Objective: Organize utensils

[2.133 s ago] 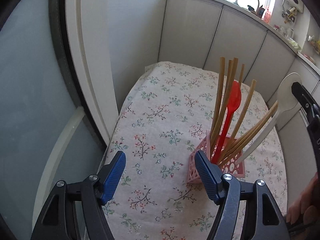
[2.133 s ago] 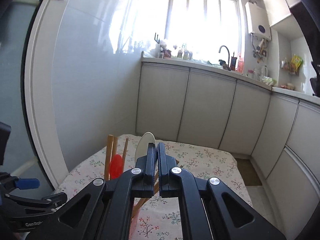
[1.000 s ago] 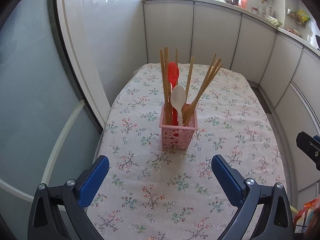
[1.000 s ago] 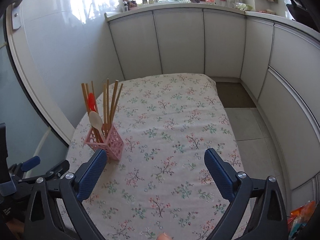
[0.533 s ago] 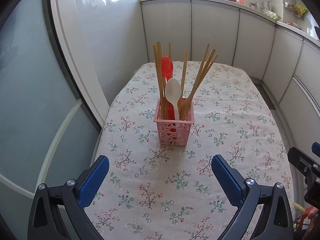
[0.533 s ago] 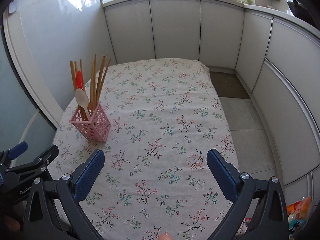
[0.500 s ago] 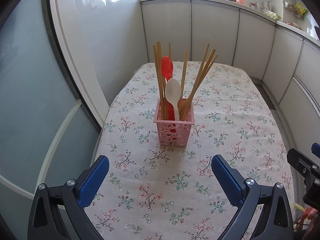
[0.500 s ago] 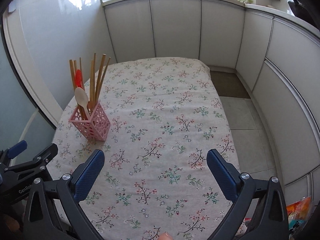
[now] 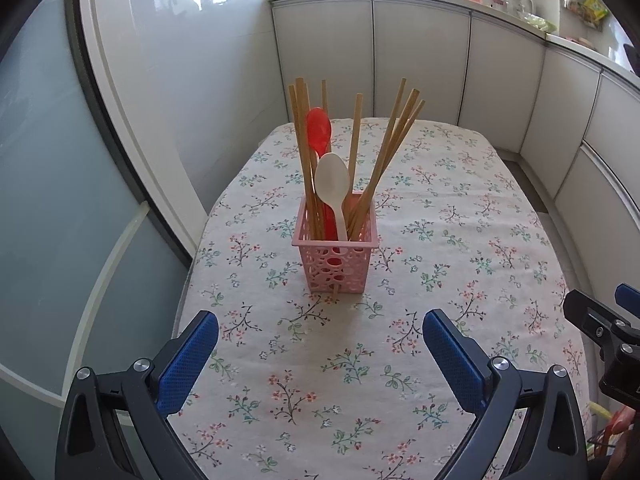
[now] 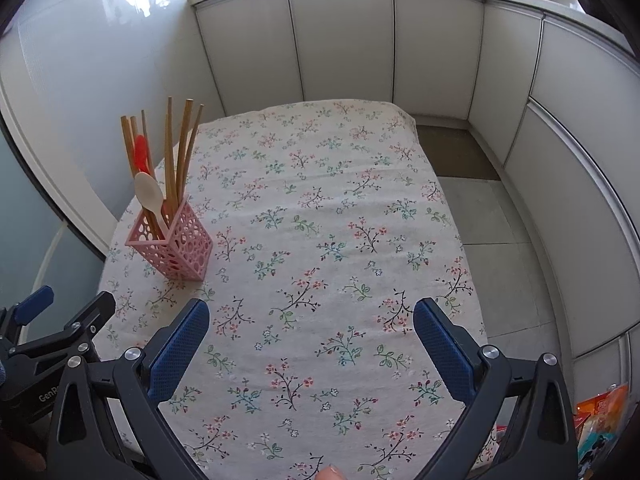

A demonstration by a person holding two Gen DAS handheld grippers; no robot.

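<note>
Left wrist view: upright pink basket [image 9: 335,261] of chopsticks [image 9: 394,152], spoons [image 9: 331,184].

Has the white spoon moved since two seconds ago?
Yes. The white spoon now stands inside the pink basket among the chopsticks; earlier the right gripper's shut fingers held it.

Perforated plastic basket [image 9: 335,258], floral cloth [image 9: 440,240]

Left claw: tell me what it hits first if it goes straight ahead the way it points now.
Probably the pink basket, which sits centred ahead of the open left claw, holding the white spoon, red spoon and chopsticks. The claw tilts downward, so the floral tablecloth might come first; depth is unclear.
</note>
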